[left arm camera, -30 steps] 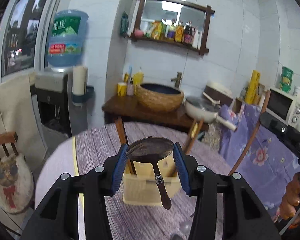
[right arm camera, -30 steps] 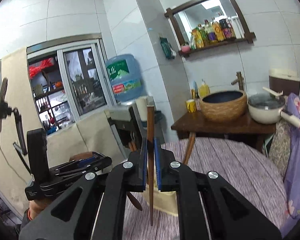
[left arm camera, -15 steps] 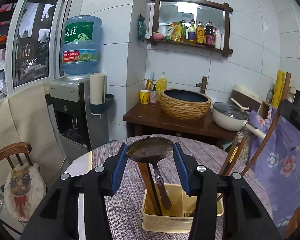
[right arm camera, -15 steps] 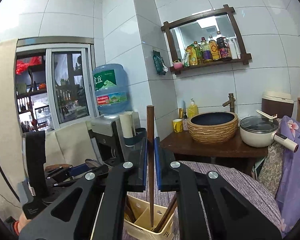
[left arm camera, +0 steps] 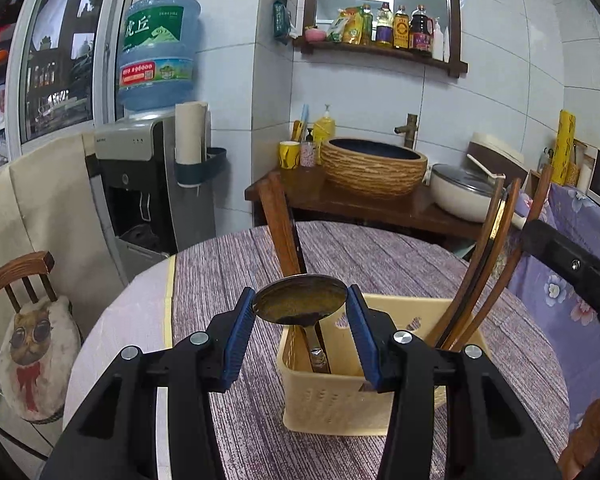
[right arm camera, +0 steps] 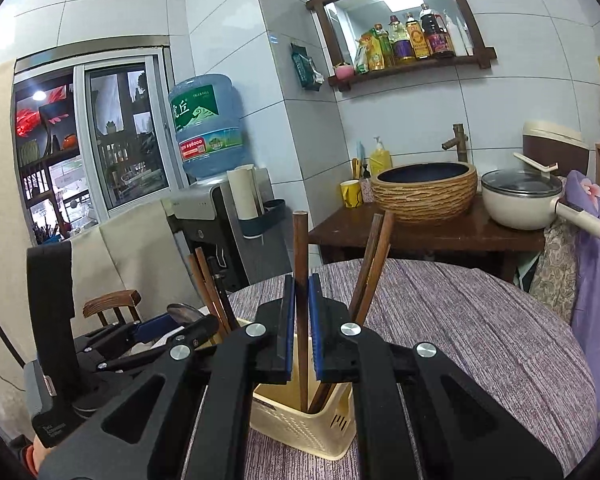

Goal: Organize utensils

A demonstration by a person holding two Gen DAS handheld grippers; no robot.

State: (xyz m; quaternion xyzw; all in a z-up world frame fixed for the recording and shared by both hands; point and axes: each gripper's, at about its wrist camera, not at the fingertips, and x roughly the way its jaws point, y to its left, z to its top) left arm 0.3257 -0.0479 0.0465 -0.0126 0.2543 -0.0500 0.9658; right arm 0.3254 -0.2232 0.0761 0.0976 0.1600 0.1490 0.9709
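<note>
Both grippers have come lower: the left gripper (left arm camera: 300,322) clamps the spoon (left arm camera: 300,305), handle now in the basket (left arm camera: 364,396); the right gripper (right arm camera: 299,328) pinches a chopstick (right arm camera: 300,248), tip inside.

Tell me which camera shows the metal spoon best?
The left wrist view. The spoon fills the centre there, its bowl clamped between the left gripper jaws and its handle hanging into the yellow basket. The right wrist view shows only the edge of its bowl, far left.
</note>
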